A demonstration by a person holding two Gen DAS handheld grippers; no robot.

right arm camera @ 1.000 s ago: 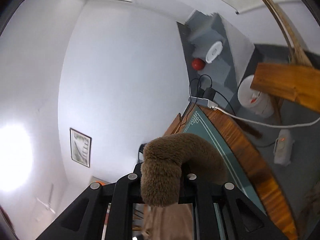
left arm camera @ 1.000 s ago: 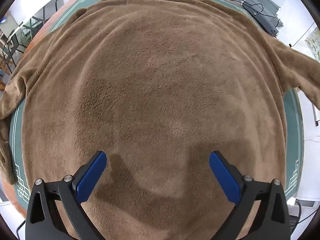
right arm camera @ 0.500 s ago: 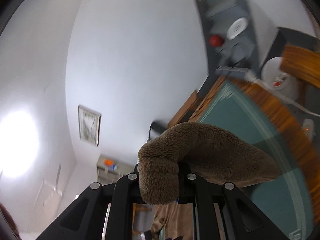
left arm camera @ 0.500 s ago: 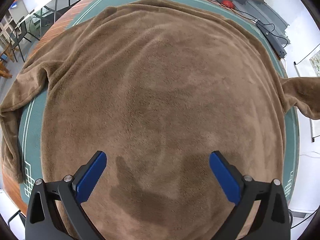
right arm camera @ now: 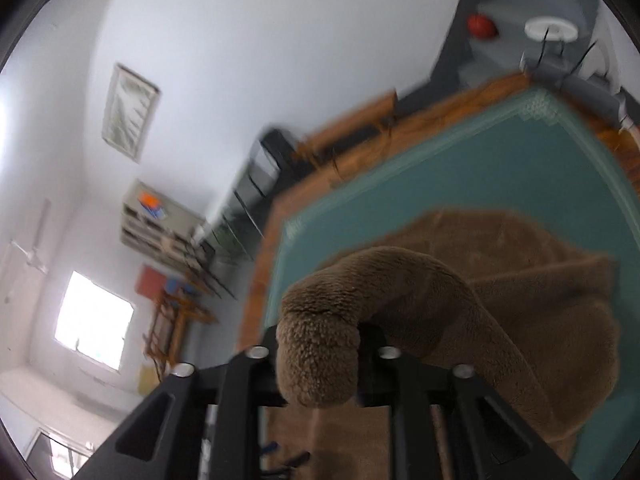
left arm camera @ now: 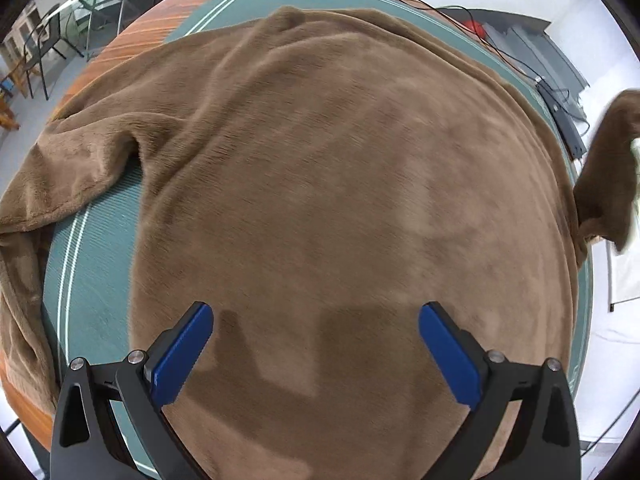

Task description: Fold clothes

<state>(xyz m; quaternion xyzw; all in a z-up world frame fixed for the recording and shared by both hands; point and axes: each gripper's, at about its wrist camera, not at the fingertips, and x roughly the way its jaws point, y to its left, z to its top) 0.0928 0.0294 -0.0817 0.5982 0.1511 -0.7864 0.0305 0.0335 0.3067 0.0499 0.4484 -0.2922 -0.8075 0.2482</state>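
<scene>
Across the green mat (left arm camera: pixel 92 272) lies the brown fleece garment (left arm camera: pixel 340 184) under the spread, empty left gripper (left arm camera: pixel 316 344); only the right wrist view shows its sleeve (right arm camera: pixel 320 344) between the right gripper's (right arm camera: pixel 318 376) opening jaws, now swung above the table

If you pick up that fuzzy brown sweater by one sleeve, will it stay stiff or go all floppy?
Probably floppy: the sleeve already droops over the right gripper, whose jaws are opening. The brown sweater looks thick and plush, so likely heavyish. Its fuzzy pile should resist sliding on the green mat.

Wooden table (left arm camera: pixel 132 36), green mat (left arm camera: pixel 96 280), brown fleece garment (left arm camera: pixel 340 184) spread across.
</scene>
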